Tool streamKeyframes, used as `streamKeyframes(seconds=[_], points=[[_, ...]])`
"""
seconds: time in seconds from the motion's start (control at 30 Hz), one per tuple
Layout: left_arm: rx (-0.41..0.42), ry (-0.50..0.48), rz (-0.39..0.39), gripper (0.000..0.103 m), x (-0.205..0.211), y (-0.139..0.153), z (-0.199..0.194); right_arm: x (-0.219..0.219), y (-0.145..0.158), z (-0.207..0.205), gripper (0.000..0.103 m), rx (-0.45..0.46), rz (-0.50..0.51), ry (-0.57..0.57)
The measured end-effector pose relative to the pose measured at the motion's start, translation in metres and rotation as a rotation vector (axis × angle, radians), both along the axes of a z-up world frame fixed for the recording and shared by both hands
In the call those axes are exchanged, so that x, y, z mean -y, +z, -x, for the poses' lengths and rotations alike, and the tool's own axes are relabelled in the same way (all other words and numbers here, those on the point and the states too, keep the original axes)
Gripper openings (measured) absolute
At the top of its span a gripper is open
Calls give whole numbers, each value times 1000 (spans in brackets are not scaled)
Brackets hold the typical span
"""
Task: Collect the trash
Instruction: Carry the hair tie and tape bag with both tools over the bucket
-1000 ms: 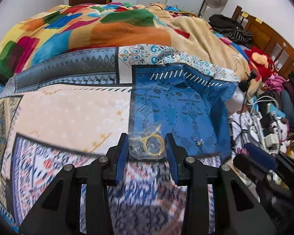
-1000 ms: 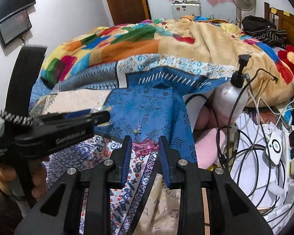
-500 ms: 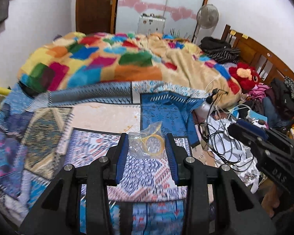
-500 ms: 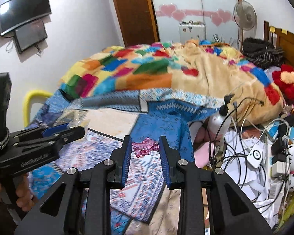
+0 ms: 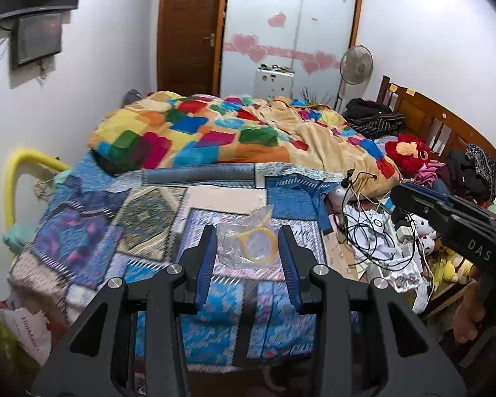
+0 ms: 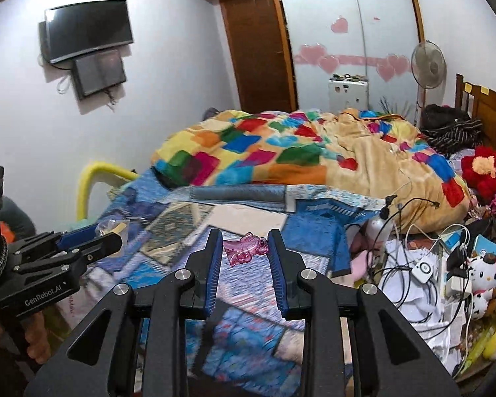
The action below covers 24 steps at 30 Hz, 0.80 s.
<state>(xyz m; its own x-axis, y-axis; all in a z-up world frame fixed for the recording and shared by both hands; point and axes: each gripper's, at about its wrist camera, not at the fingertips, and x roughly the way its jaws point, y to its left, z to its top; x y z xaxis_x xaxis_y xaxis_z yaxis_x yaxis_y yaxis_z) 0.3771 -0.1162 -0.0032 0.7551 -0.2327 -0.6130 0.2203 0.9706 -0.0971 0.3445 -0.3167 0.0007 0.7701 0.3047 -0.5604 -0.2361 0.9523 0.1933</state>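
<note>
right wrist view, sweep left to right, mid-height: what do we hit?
Left tongs shut on clear plastic bag → right tongs shut on pink plastic piece → spray bottle → tangled cables → cat plush.

Patchwork blanket (image 5: 215, 135) on bed, standing fan (image 5: 357, 66), red plush toy (image 5: 410, 154), wall-mounted screen (image 6: 87, 29)

Both wrist views look along the bed (image 5: 215, 139) – side by side.
</note>
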Motion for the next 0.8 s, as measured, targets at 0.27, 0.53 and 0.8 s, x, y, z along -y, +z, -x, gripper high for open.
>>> streamKeyframes(seconds=[0.27, 0.53, 0.8], points=[[22, 77, -9, 37, -57, 5, 77, -42, 17, 54, 25, 39, 9, 82], [1, 179, -3, 37, -118, -10, 139, -87, 18, 94, 25, 53, 28, 185], [-23, 281, -10, 37, -173, -32, 186, -144, 1, 122, 25, 23, 51, 311]])
